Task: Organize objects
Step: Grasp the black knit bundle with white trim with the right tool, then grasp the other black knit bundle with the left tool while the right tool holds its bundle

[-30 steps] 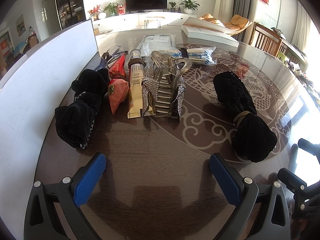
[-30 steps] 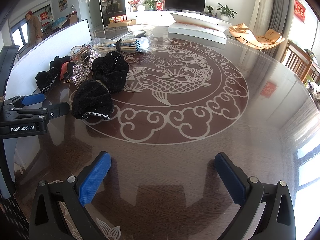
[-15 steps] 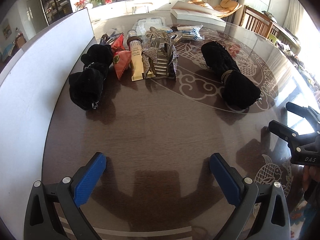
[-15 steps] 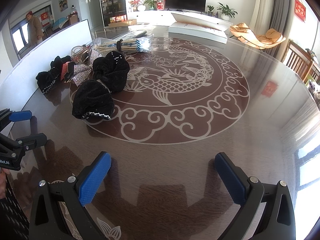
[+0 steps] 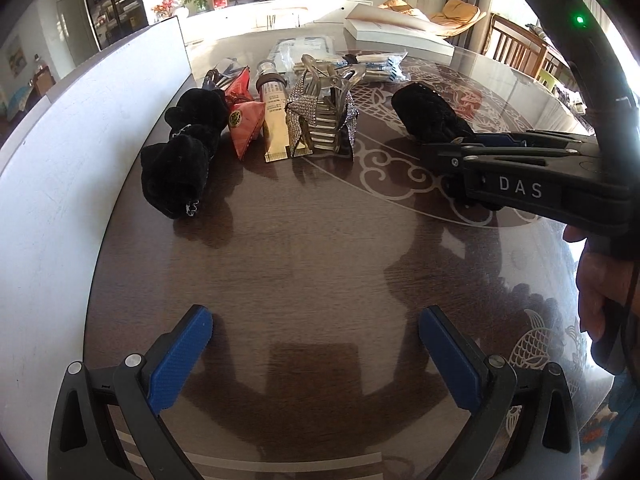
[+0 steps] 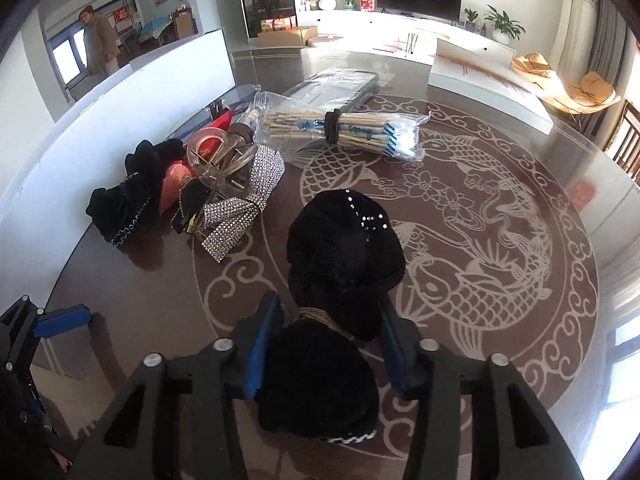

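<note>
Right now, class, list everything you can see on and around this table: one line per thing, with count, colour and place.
velvet bow near centre: one, black, on the table's fish pattern, between the right gripper's pads
velvet bow by the board: one, black, left end of the row
snack packet: one, red, beside that bow
tube: one, gold, right of the packet
rhinestone hair claw: one, silver, right end of the row
chopstick bundle: one, clear wrap, behind the row
white board: one, upright along the table's left edge
table: one, dark brown, glossy
left hand-held gripper: one, blue pads, open over bare table
right hand-held gripper: one, blue pads, just closed on the centre bow
</note>
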Motion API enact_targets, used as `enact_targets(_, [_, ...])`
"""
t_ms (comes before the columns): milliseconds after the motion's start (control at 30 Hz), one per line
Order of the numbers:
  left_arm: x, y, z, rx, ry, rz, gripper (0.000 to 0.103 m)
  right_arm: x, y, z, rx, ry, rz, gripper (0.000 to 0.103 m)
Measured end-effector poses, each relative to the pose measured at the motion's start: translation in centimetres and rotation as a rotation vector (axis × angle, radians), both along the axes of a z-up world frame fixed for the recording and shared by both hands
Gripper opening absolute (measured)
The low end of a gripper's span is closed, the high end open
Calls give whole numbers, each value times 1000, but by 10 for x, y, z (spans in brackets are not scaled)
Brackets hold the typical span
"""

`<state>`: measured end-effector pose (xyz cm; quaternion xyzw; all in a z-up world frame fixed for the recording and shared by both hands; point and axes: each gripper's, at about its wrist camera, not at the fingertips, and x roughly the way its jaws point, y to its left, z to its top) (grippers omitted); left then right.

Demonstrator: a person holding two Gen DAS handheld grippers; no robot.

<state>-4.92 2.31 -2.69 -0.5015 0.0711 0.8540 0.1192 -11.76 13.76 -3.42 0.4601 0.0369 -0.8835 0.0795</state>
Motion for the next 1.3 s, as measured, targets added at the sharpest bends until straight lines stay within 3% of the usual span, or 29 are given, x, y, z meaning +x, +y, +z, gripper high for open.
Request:
enact_targets(300, [2, -4, 4, -2, -9, 37, 103, 74, 63, -6, 56, 71, -106, 35])
enact_targets(400, [1, -13, 24, 36, 67, 51, 103, 79, 73, -5, 14, 71, -116, 36])
enact_targets(500, [-21, -31, 46, 46, 136, 128, 103, 73, 79, -4, -31, 69, -136, 39])
enact_targets(600, [-56, -49, 57, 67, 144, 203, 103, 71, 78, -3, -34, 69, -142, 39])
enact_targets(767, [-99, -48, 32, 55, 60, 206, 101, 70, 78, -4, -42, 70, -141, 39])
enact_targets(800, [-101, -46, 26, 51, 64, 200, 80, 70, 78, -4, -40, 70, -141, 39])
enact_targets(833, [-102, -47, 21, 58, 56, 195, 50, 70, 78, -4, -40, 70, -141, 39])
enact_targets(900, [-95, -50, 12, 111, 25, 182, 32, 70, 78, -4, -37, 70, -142, 39])
enact_targets(1067, [-32, -45, 11, 174, -26, 118, 34, 69, 78, -4, -36, 70, -141, 39])
enact_targets(1100, [-21, -44, 11, 184, -32, 109, 39, 69, 77, -4, -36, 70, -141, 39])
enact_targets(1167, [-6, -45, 12, 178, -39, 116, 63, 69, 77, -4, -32, 70, -141, 39])
enact_targets(1200, [-4, -45, 15, 172, -28, 127, 83, 69, 77, -4, -29, 70, -140, 40])
enact_targets(1233, [-3, -47, 19, 167, -6, 132, 92, 69, 76, -5, -27, 69, -139, 40])
enact_targets(1300, [-6, -49, 27, 164, 24, 138, 93, 69, 75, -5, -24, 69, -132, 46])
